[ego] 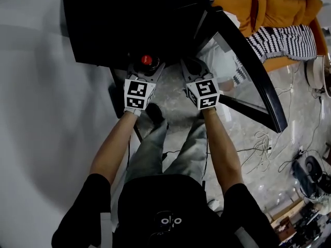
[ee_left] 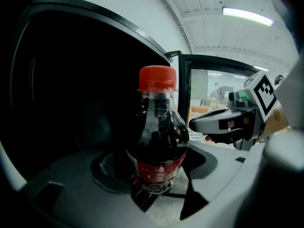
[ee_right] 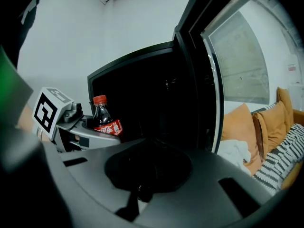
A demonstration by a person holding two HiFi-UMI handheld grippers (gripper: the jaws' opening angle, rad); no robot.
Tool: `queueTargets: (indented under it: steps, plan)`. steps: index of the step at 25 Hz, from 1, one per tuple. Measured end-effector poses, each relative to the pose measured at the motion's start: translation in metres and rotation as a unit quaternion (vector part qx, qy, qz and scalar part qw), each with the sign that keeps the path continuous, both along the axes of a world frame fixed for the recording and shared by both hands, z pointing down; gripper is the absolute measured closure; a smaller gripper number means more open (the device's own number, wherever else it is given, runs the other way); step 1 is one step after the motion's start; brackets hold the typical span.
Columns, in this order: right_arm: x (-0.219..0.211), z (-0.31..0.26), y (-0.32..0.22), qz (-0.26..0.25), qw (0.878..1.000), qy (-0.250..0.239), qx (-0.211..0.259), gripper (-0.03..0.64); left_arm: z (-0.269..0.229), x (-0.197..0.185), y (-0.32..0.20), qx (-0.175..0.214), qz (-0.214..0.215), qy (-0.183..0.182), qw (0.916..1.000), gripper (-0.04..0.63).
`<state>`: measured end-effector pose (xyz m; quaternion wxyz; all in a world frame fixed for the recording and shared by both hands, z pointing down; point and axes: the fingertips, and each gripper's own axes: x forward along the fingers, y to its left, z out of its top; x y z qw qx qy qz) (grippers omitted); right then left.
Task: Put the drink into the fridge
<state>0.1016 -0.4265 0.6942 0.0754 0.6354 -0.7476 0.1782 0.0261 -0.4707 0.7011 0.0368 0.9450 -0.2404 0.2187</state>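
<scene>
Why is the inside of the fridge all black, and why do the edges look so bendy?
Head view: the fridge is one black block with no detail. Left gripper view: its unlit inside is black, the wide lens bends its frame, the ceiling light glares white, and the bottle shows sharp. Right gripper view: the door bows too.

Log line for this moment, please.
left hand-held gripper: shut on dark cola bottle, clear plastic, red cap | right hand-held gripper: shut, empty | black fridge: glass door open | bottle: at opening
</scene>
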Motion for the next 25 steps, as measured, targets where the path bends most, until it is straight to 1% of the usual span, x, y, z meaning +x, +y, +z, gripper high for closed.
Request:
queueTargets:
  steps: [6, 11, 16, 20, 25]
  plan:
    - [0.001, 0.023, -0.005, 0.011, 1.000, -0.007, -0.005, 0.609, 0.028, 0.009, -0.006, -0.006, -0.001, -0.008, 1.0000, 0.288]
    - [0.008, 0.041, -0.014, 0.021, 1.000, -0.014, 0.000, 0.609, 0.051, 0.020, -0.030, -0.010, -0.020, -0.005, 0.9997, 0.288]
    - [0.014, 0.064, -0.020, 0.041, 0.999, -0.027, -0.005, 0.609, 0.071, 0.030, -0.045, -0.009, -0.023, -0.011, 0.9997, 0.288]
    - [0.017, 0.080, -0.028, 0.051, 0.998, -0.020, -0.007, 0.609, 0.082, 0.035, -0.057, -0.005, -0.022, -0.007, 0.9997, 0.288]
    - [0.025, 0.086, -0.042, 0.062, 0.998, -0.014, 0.017, 0.609, 0.094, 0.036, -0.071, -0.001, -0.033, 0.001, 0.9994, 0.288]
